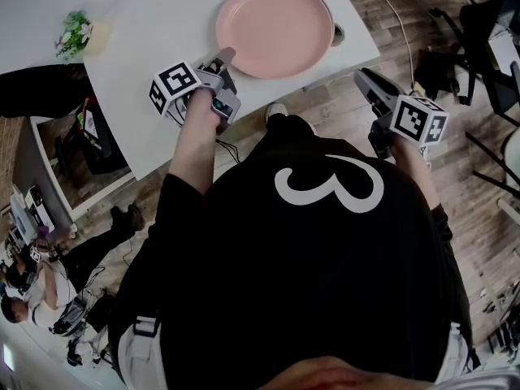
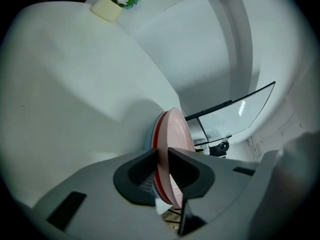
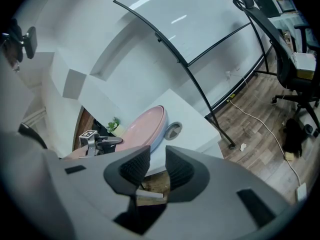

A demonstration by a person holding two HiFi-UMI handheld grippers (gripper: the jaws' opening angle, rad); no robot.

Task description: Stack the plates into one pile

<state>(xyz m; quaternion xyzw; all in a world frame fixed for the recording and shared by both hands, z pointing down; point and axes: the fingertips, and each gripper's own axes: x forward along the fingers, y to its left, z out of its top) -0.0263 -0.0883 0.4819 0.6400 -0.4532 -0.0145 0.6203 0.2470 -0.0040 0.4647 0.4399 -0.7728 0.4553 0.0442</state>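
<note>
A pile of plates lies on the white table (image 1: 154, 23), topped by a pink plate (image 1: 275, 27). In the left gripper view a red plate (image 2: 157, 134) and a bluish rim show under the pink plate (image 2: 177, 129). My left gripper (image 1: 221, 58) is at the pile's near-left rim. Its jaws (image 2: 162, 159) stand slightly apart with the pink rim between them. My right gripper (image 1: 366, 78) hangs over the wooden floor, right of the table's corner. It is open (image 3: 155, 166) and holds nothing. From there I see the pink plate (image 3: 145, 124) side-on.
A small potted plant (image 1: 77, 32) stands at the table's far left. A round cable grommet (image 1: 338, 32) sits just right of the pile. Office chairs (image 1: 479, 39) and a white cable (image 1: 398, 31) are on the floor to the right. People sit at lower left (image 1: 24, 291).
</note>
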